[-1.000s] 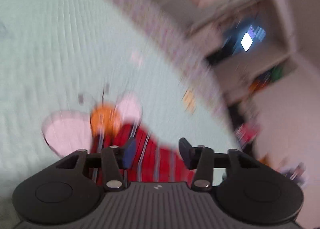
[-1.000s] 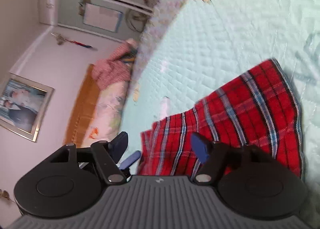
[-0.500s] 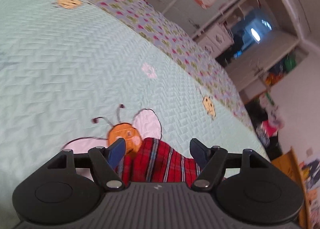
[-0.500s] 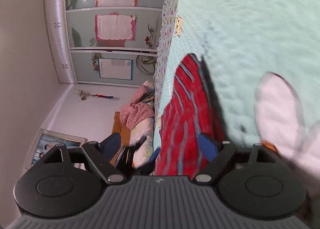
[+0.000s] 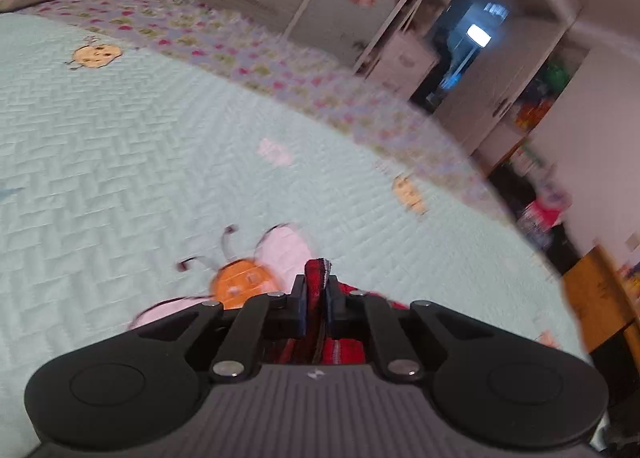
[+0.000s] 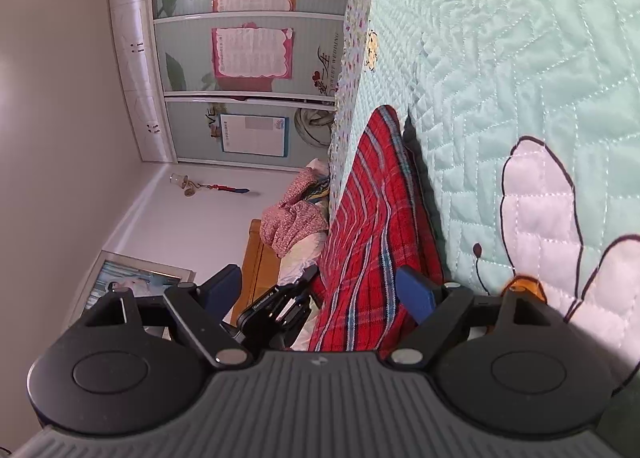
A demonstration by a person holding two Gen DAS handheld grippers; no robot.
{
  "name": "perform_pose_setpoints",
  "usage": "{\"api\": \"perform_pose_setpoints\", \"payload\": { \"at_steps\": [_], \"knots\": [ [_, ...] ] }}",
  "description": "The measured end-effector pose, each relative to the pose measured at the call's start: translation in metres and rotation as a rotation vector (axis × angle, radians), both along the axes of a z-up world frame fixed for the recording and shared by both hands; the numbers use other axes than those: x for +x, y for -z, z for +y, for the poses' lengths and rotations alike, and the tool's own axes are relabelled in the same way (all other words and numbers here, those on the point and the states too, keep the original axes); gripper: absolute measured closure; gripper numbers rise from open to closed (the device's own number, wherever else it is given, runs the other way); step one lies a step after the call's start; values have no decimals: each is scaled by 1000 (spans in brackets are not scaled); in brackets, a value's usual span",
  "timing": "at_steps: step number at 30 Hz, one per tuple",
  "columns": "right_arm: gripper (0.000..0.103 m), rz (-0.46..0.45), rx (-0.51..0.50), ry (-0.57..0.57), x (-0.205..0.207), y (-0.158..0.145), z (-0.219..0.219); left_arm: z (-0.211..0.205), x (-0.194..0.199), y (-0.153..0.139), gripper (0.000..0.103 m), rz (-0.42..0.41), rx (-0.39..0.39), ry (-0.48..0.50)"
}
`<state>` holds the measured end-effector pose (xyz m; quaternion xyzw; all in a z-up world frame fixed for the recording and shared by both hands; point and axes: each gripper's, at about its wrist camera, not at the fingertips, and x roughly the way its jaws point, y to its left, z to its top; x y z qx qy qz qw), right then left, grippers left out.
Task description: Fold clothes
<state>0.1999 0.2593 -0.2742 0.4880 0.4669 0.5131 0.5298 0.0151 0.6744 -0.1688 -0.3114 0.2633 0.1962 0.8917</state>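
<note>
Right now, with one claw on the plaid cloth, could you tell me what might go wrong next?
1. The left claw pinches only a narrow bunched edge of the red plaid cloth, so the cloth could slip out when pulled.
2. The right claw is open with cloth between its fingers, holding nothing, so that side may sag and fold crookedly.
3. The left view is blurred, suggesting fast motion that could drag the cloth across the quilt.

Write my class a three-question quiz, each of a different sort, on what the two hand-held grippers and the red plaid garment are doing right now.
1. True or false: the left hand-held gripper is shut on the red plaid garment.
2. The right hand-held gripper is: A) open around the garment, B) clamped on the quilt, C) holding a pillow.
3. Fill in: the orange patch beside the left gripper's fingers is a cartoon ____ stitched on the quilt.

Key: 1 true; 2 A; 3 bee.
</note>
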Motion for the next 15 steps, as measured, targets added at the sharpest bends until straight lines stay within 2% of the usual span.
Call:
{"api": "perform_pose_setpoints", "payload": {
  "at_steps": [1,3,5,7,9,12,15],
  "knots": [
    [18,-3,-1,1,0,0,-1,1,3,4,92,22,-13,-3],
    [18,-6,-18,13,-2,-4,-6,5,0,10,81,24,-67,-41],
    [16,-13,-44,35,-6,-11,-13,9,-10,12,54,-7,-134,-104],
    [13,-37,-56,55,-14,-23,-23,9,-37,7,38,-78,-196,-185],
    [13,-92,-69,68,-24,-40,-39,1,-64,4,35,-83,-237,-226],
    [12,-133,-118,61,-47,-54,-60,-18,-105,8,35,-54,-322,-198],
    [12,-161,-189,27,-68,-57,-72,-46,-150,14,35,-109,-412,-173]
  ]
}}
